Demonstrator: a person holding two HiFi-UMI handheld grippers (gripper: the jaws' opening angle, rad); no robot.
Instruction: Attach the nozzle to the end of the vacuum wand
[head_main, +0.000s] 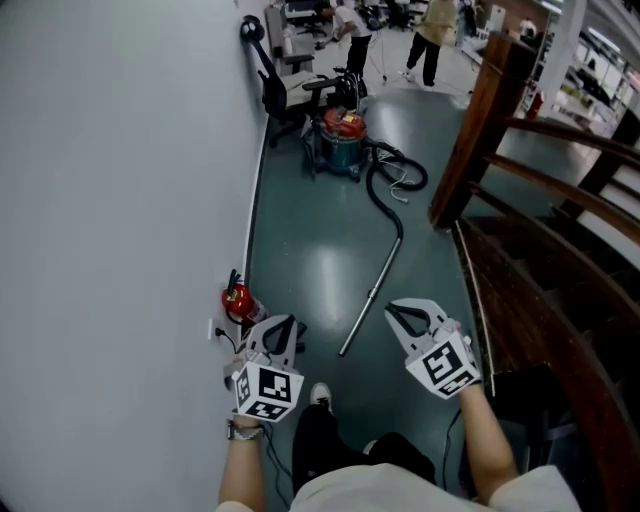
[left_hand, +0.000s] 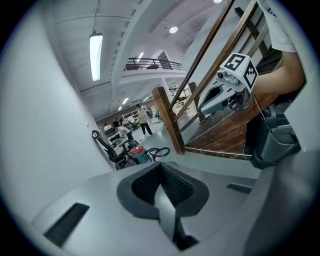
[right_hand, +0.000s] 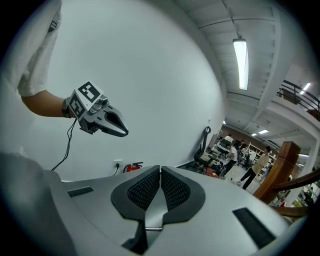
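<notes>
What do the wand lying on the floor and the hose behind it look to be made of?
Wand: likely metal, a thin, straight, rigid tube with a pale silvery sheen.
Hose: probably flexible plastic or rubber, dull black, lying in loose curves.
Both are too small to be sure.

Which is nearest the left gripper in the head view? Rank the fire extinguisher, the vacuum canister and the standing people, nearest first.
1. Fire extinguisher: on the floor against the wall, just left of the left gripper.
2. Vacuum canister: well farther along the floor, ahead and slightly right.
3. Standing people: at the far end of the room, beyond the canister.
</notes>
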